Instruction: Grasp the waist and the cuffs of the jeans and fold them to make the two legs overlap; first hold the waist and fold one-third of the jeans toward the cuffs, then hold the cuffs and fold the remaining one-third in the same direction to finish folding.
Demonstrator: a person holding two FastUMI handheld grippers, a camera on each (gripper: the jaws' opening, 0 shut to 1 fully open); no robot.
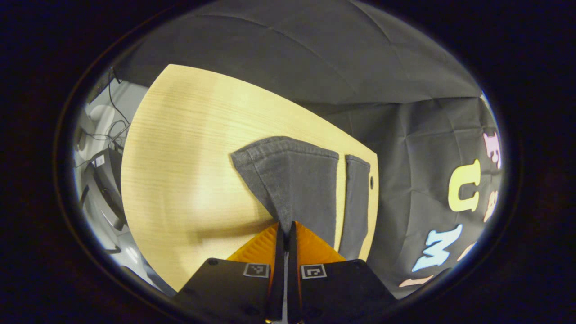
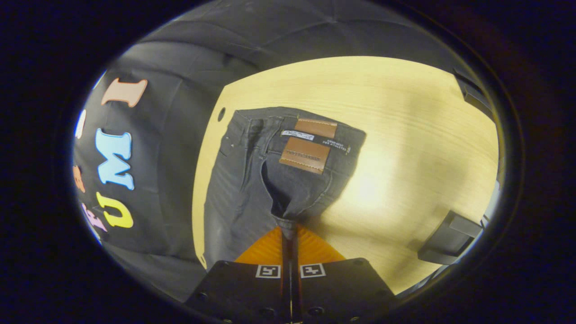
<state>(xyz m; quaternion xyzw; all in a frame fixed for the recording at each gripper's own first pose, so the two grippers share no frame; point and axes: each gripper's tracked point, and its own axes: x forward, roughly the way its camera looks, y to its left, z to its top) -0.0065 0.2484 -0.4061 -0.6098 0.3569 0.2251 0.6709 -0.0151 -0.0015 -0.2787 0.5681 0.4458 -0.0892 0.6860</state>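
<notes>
table (image 1: 189, 148), pale wood, fills most of both views. dark grey jeans (image 2: 243, 180) spread on it near the edge by the black cloth wall. waist end in the right gripper view, with two brown patches (image 2: 306, 155) on the waistband; leg ends in the left gripper view, one cuff (image 1: 288, 155) lifted, the other leg (image 1: 355, 202) flat just beside it. left gripper (image 1: 286, 227) pressed together, pinching the cuff fabric. right gripper (image 2: 289, 229) likewise pinching a gathered bit of the waist. small hole (image 1: 371, 182) in the table near the edge.
</notes>
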